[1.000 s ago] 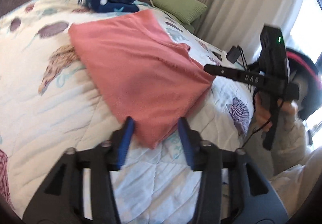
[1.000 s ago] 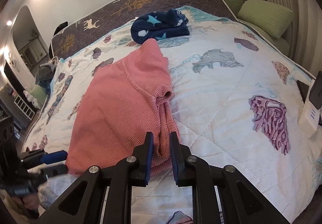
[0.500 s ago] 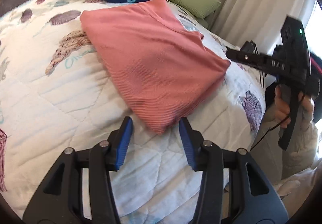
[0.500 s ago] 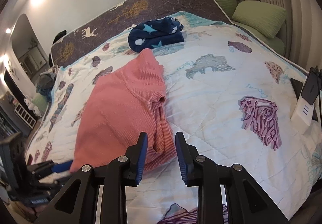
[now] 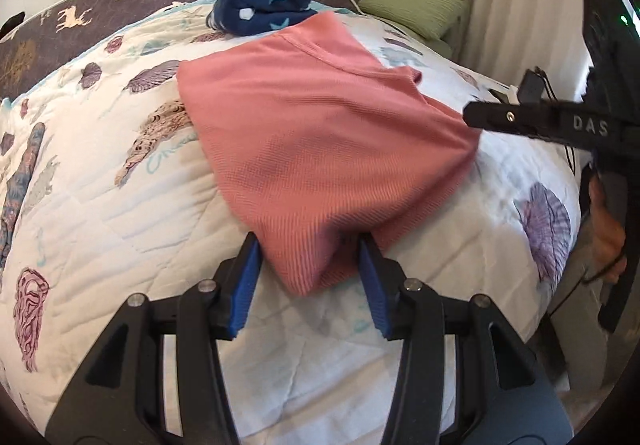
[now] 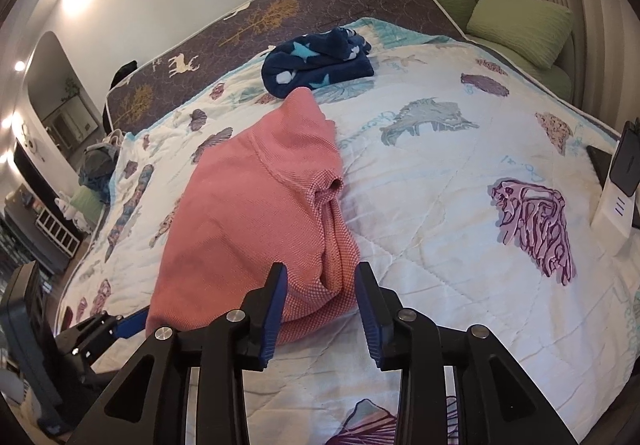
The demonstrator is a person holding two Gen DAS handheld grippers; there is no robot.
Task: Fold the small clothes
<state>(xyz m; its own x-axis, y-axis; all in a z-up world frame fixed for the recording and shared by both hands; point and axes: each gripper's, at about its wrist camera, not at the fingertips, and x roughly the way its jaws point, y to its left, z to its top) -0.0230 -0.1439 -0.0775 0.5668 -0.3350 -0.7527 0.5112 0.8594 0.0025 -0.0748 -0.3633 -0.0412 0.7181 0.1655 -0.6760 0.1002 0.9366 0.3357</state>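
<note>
A pink knit garment [image 5: 320,133] lies folded on the quilted bed; it also shows in the right wrist view [image 6: 248,221]. My left gripper [image 5: 308,273] is open, its blue pads either side of the garment's near corner. My right gripper [image 6: 320,297] is open, its pads straddling the garment's other near corner, where a sleeve [image 6: 332,205] is bunched. Each gripper shows in the other's view: the right one [image 5: 520,117] at the right, the left one [image 6: 100,329] at the lower left.
A crumpled navy star-print garment [image 5: 268,5] lies beyond the pink one, near the headboard [image 6: 280,13]. Green pillows [image 6: 520,25] sit at the far right. A phone on a white stand [image 6: 616,197] stands at the bed's right edge.
My right gripper has opened and let go of the pink garment's corner. My left gripper stayed open and moved in closer around the other corner.
</note>
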